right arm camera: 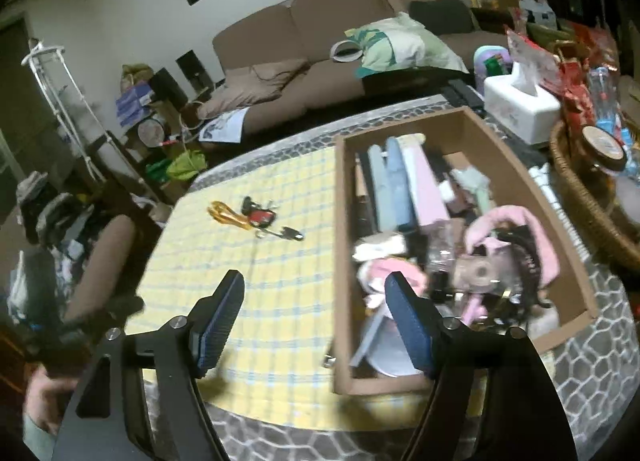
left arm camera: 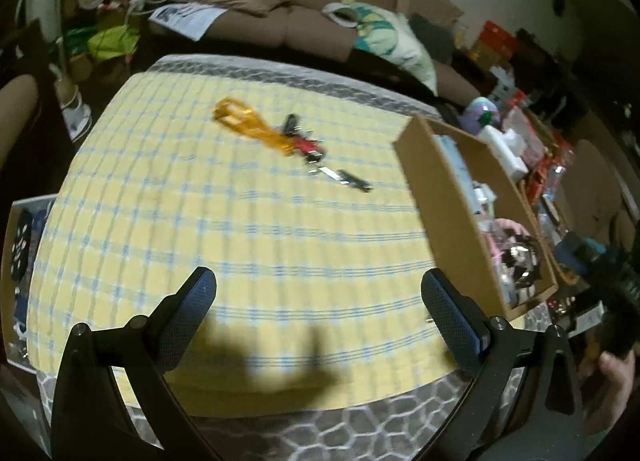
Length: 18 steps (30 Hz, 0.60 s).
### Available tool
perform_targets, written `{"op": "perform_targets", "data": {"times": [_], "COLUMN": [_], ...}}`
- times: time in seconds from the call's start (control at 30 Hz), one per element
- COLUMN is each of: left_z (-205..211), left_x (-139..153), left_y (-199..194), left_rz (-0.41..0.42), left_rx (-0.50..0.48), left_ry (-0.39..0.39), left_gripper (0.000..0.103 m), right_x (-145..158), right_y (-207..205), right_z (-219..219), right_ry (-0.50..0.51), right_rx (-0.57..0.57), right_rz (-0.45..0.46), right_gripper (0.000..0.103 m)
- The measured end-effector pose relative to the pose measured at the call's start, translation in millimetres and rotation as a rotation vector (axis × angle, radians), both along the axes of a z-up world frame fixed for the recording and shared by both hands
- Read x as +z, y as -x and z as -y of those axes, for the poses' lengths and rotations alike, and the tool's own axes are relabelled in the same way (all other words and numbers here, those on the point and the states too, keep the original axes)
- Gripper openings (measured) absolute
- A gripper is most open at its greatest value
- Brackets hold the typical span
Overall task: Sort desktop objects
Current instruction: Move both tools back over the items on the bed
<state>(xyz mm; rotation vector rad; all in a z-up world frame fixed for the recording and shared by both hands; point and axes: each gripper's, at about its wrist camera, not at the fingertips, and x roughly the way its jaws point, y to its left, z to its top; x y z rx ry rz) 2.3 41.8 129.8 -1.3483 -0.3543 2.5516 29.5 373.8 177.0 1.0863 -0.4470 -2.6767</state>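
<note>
On the yellow checked cloth (left arm camera: 248, 229) lie orange-handled scissors (left arm camera: 248, 123), a red and black keyring bundle (left arm camera: 306, 143) and a dark slim clip (left arm camera: 352, 181), close together at the far middle. My left gripper (left arm camera: 318, 293) hovers open over the near cloth with nothing between its fingers. In the right wrist view the scissors (right arm camera: 226, 213), red keyring (right arm camera: 260, 216) and clip (right arm camera: 290, 235) lie left of a cardboard box (right arm camera: 340, 261) crammed with several items. My right gripper (right arm camera: 314, 293) is open and empty above the box's near left corner.
A white tissue box (right arm camera: 520, 109) and a wicker basket (right arm camera: 580, 197) stand right of the cardboard box. A brown sofa (right arm camera: 304, 61) with cushions runs behind the table. A person's hand (left arm camera: 612, 389) shows at the lower right. A bin (left arm camera: 20, 245) sits left of the table.
</note>
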Motion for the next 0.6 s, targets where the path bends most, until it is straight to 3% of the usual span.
{"op": "perform_targets", "data": {"times": [0.23,0.6], "left_z": [28.4,36.1], "left_x": [-28.0,-60.0], "left_y": [8.6,45.3], "left_rz": [0.031,0.065], "left_rx": [0.04,0.049], "left_ry": [-0.036,-0.038], "left_gripper": [0.103,0.103], "right_x": [-6.6,-64.4], "right_y": [22.2,95.7], "right_z": [47.7,110.8], "right_ry": [-0.067,-0.157], "right_rx": [0.061,0.127], "right_rz": [0.013,0.091], "right_gripper": [0.077,0.077]}}
